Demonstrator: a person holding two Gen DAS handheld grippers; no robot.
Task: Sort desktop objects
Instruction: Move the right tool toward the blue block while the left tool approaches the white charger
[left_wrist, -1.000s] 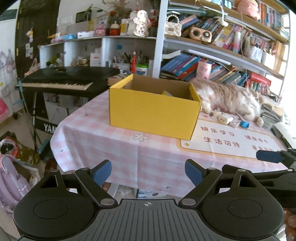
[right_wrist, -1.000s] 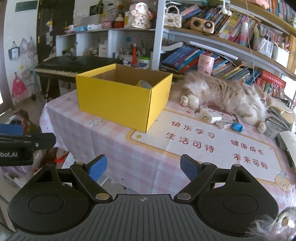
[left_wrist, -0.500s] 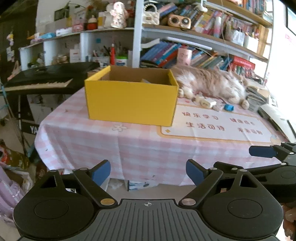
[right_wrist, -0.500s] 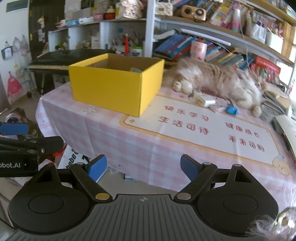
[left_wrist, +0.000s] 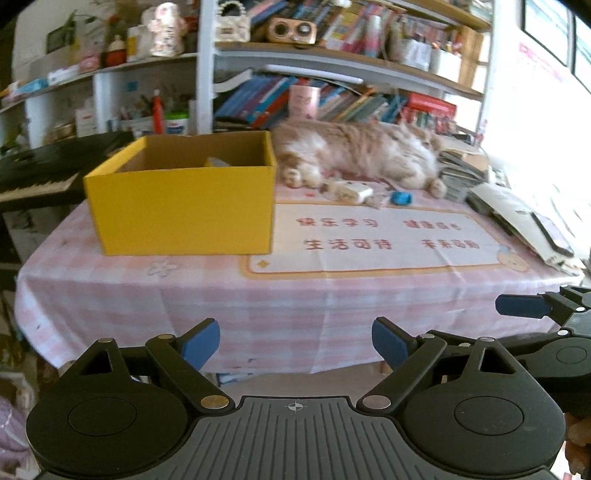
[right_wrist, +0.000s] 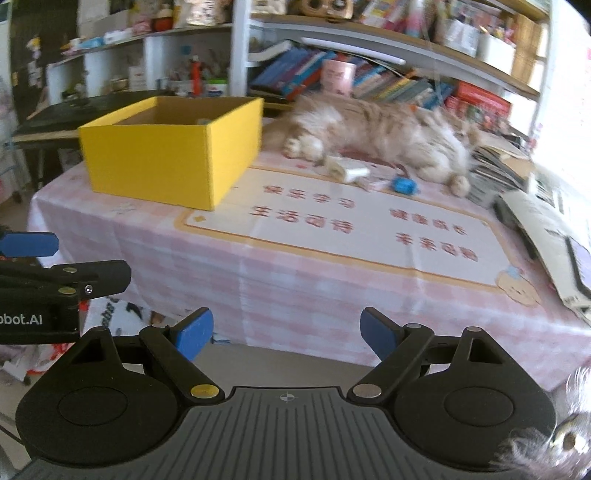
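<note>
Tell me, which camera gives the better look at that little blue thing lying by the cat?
The right wrist view: the small blue object looks larger there, lying apart from the cat on the tablecloth. In the left wrist view the same object is smaller and farther away. Both are too blurred to identify it.

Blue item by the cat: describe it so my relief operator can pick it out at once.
Start at the yellow box on the pink checked tablecloth, then look right to the cat. In front of the cat lies a white adapter; beyond it sits the small blue item, the only bright blue piece there.
</note>
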